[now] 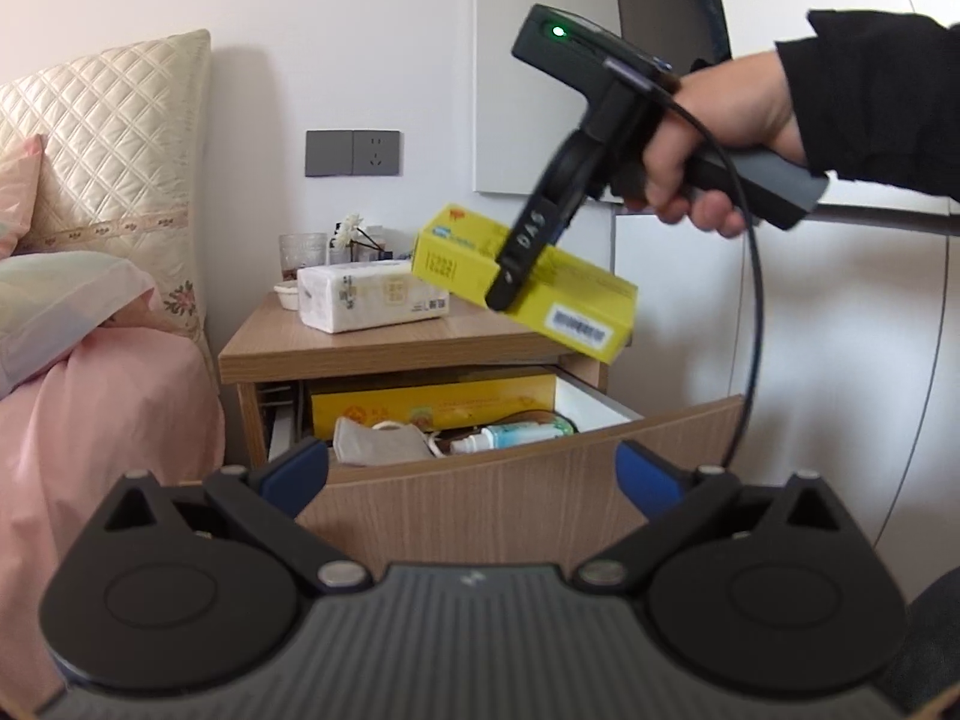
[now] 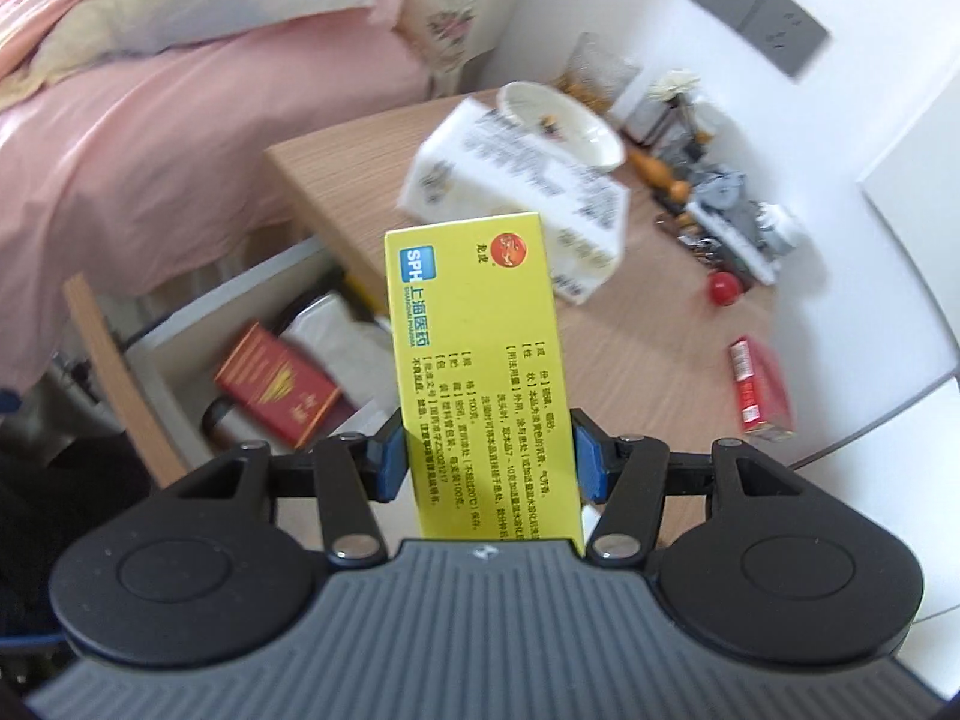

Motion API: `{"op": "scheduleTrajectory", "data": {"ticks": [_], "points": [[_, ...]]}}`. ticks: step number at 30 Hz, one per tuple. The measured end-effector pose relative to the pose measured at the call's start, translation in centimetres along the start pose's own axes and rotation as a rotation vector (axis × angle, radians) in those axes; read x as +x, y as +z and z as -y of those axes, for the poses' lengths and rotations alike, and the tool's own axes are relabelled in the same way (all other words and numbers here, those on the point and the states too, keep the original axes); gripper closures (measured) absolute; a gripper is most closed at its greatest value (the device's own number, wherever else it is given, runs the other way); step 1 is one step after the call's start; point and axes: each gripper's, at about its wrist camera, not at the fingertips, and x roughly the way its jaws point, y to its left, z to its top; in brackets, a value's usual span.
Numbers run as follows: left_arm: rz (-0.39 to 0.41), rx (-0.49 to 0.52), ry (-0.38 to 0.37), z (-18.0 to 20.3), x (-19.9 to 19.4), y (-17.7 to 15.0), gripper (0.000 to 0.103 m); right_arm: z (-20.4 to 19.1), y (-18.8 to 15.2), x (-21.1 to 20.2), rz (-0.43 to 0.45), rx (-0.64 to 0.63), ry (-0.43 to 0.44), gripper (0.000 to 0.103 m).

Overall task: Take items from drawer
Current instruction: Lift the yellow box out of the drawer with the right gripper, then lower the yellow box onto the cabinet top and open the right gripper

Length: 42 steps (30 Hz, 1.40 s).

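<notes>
My right gripper (image 2: 487, 461) is shut on a yellow medicine box (image 2: 477, 360), its blue pads pressing both long sides. Seen from the left wrist view, that box (image 1: 576, 294) hangs tilted in the air above the nightstand top (image 1: 384, 345), with the right gripper (image 1: 522, 264) held by a hand (image 1: 714, 138). Below it the wooden drawer (image 1: 540, 480) stands pulled out. Inside lie a long yellow box (image 1: 432, 405), a grey face mask (image 1: 384, 441), a small spray bottle (image 1: 510, 438) and a red box (image 2: 276, 384). My left gripper (image 1: 471, 471) is open in front of the drawer, holding nothing.
A white tissue pack (image 1: 372, 297), a small bowl (image 2: 558, 126), a glass (image 1: 302, 255), a red ball (image 2: 723, 288), a red packet (image 2: 759, 387) and small clutter sit on the nightstand. A bed with pink sheets (image 1: 90, 450) lies to the left. A wall socket (image 1: 353, 153) is behind.
</notes>
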Motion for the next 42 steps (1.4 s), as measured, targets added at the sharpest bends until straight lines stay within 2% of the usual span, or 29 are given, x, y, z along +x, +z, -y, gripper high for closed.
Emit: {"op": "scheduleTrajectory", "data": {"ticks": [4, 9, 14, 29, 42], "points": [[0.005, 0.015, 0.009, 0.3, 0.1, -0.2, 0.000, 2.5, 0.4, 0.5, 0.064, 0.089, -0.067, 0.045], [0.003, -0.022, 0.023, -0.7, 0.2, 0.0, 0.000, 6.0, 0.0, 2.8, 0.154, 0.264, -0.141, 0.045], [0.009, -0.017, 0.022, -0.8, 0.1, 0.0, 0.000, 8.8, -0.8, 5.1, 0.184, 0.391, -0.167, 0.045], [0.013, -0.007, 0.010, -0.8, 0.2, 0.1, 0.000, 10.9, -2.3, 10.3, 0.191, 0.490, -0.103, 0.048], [-0.014, -0.035, 0.020, -1.5, 0.6, 0.1, 0.000, 11.2, -2.7, 11.2, 0.199, 0.517, -0.076, 0.047]]}}
